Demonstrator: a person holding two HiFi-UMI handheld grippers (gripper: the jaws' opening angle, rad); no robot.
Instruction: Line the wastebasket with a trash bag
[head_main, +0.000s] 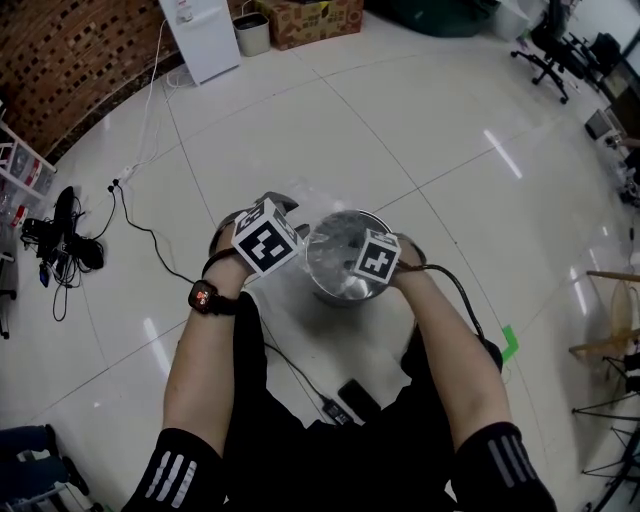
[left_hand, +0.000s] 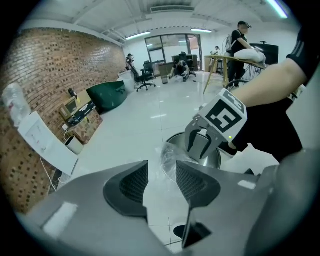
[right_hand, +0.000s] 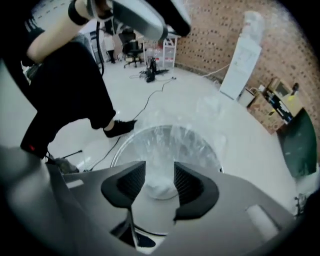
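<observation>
My left gripper and right gripper hung jaws apart, empty, above the wastebasket — the trash bag beneath them lay inside, needing no hold.

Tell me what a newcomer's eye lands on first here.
The round shiny metal wastebasket stands in the middle of the glossy white tiled floor, with a crinkled clear plastic trash bag inside it. Just above its rim hang the left gripper and the right gripper, one on each side, both with jaws apart and nothing clamped.
</observation>
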